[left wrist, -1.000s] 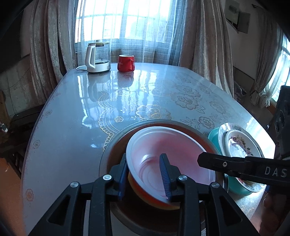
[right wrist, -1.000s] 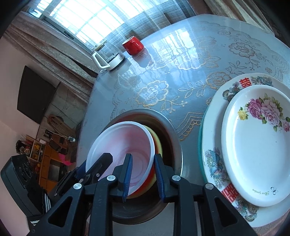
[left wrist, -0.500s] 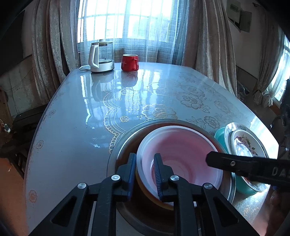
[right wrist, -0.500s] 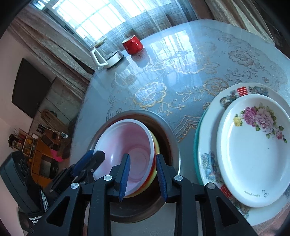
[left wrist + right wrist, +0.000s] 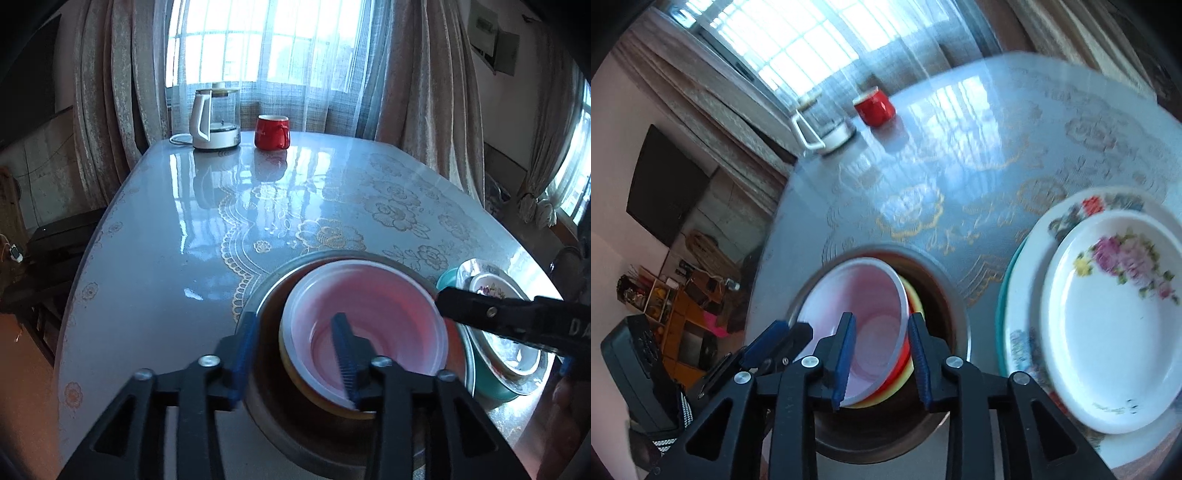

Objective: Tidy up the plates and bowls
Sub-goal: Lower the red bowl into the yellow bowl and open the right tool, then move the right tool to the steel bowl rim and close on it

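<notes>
Now the left hand-held gripper [image 5: 295, 350] stands spread: its jaws, pinched on the near rim of the translucent pink-tinted plastic bowl [image 5: 369, 314] half a second earlier, have just been opening, and the rim lies between them with the outer pad clear of it; whether the inner pad touches the wall is not certain from this angle. That bowl sits nested on a yellow bowl [image 5: 916, 306] and, apparently, a red one [image 5: 903, 360], all inside the wide steel basin [image 5: 956, 314] on the glossy floral-patterned bench [image 5: 258, 203]. The right hand-held gripper [image 5: 881, 356] straddles the opposite rim, its jaws partly spread with visible gaps on both sides, so it pinches nothing. Beside the basin, the small white rose-printed plate [image 5: 1115, 321] rests on a larger floral plate [image 5: 1071, 210] above a teal dish [image 5: 1003, 306]. Release of the rim suggests the bowl stack is placed and settled.
</notes>
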Demonstrator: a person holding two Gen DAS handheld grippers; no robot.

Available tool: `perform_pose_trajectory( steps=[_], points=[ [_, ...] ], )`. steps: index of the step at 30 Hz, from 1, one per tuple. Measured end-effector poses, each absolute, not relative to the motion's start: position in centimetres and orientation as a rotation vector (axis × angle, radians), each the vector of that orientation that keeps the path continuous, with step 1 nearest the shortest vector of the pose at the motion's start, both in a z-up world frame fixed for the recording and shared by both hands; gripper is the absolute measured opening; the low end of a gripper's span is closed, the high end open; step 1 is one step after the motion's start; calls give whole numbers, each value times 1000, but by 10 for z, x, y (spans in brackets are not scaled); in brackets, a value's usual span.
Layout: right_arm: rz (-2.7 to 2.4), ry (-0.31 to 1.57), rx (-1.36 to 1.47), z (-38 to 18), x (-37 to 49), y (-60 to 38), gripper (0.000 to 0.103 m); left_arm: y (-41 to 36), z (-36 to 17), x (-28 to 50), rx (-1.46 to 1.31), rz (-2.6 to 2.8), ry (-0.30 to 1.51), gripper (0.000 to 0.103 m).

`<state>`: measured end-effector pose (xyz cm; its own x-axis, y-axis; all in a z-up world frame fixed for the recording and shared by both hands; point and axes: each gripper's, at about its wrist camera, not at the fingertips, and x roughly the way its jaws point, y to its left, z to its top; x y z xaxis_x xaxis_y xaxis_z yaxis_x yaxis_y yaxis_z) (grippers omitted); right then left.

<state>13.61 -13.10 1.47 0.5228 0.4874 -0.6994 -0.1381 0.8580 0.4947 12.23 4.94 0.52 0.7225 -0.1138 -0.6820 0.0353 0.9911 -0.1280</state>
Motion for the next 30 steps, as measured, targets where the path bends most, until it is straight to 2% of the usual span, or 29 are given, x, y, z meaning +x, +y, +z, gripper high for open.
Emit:
perform_pose_trajectory(
  steps=[3,5,13,21,30],
  points=[
    [377,924,405,22,131,-137,30,51,10,119,-118,-74,743,54],
    [373,920,408,23,128,-140,30,53,13,116,-132,-69,731,66],
    [361,944,428,16,116,-150,32,64,12,107,-153,-31,744,78],
    [326,967,430,12,103,-162,37,86,3,96,-220,8,785,82],
    [300,1014,428,1,100,-162,38,97,-7,86,-260,19,821,83]
  ],
)
